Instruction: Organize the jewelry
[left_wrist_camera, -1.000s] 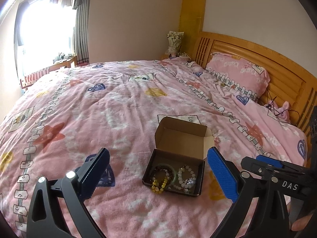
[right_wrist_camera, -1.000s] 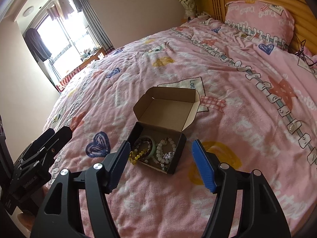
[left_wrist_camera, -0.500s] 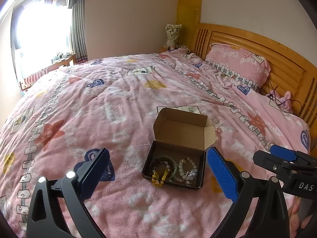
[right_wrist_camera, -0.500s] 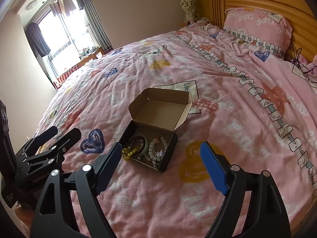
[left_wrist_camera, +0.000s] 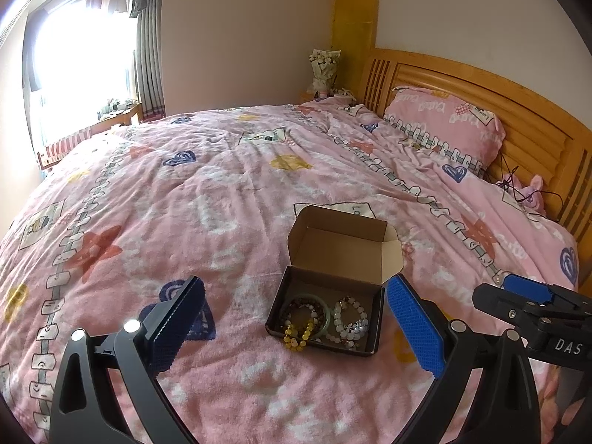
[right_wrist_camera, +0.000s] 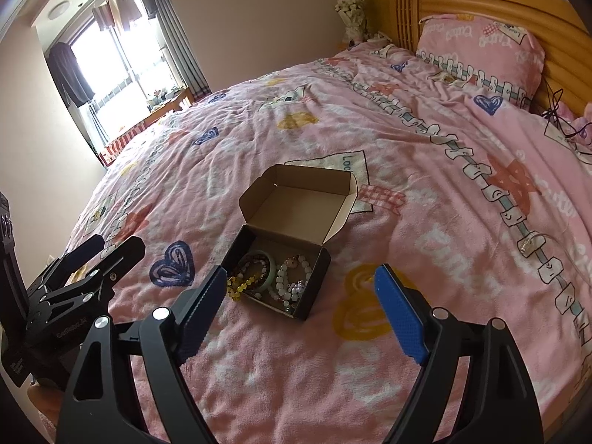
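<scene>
We hold both grippers — left (left_wrist_camera: 296, 322), right (right_wrist_camera: 301, 305) — spread wide, empty, near the open box (left_wrist_camera: 325, 310) of bracelets (left_wrist_camera: 349, 320).

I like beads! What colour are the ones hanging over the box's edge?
Yellow beaded bracelet, draped over the black cardboard box rim; clearest in the right wrist view.

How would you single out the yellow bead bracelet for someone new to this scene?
On the pink patterned bedspread lies a small open black cardboard box with a brown lid. Inside, at its near left corner, sits the yellow bead bracelet, spilling over the rim; the other bracelets there are green, dark or white.
</scene>
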Demonstrator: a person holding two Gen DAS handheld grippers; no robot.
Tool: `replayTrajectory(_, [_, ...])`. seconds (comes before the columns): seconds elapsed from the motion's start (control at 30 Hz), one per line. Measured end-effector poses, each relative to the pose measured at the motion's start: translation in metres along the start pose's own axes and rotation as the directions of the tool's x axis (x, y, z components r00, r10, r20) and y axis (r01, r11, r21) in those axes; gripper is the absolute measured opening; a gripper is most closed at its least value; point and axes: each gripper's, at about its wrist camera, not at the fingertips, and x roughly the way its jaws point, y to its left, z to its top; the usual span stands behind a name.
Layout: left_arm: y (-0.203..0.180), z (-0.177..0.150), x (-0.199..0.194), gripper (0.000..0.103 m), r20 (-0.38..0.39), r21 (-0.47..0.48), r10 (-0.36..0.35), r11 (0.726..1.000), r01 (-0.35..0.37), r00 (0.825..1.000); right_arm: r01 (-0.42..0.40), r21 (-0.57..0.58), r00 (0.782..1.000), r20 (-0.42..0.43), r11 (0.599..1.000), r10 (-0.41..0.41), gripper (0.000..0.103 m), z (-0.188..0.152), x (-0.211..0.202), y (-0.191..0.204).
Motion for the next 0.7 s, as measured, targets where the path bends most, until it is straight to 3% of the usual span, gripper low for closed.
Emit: replayTrajectory(0.7, [-0.0031,0.001,-0.0051,0.097,0.01,0.01,-0.009,1.0,0.008,1.0,-0.001,0.001,1.0,0.0,1.0,0.001,0.079,0.0004,-0.0006,0.0])
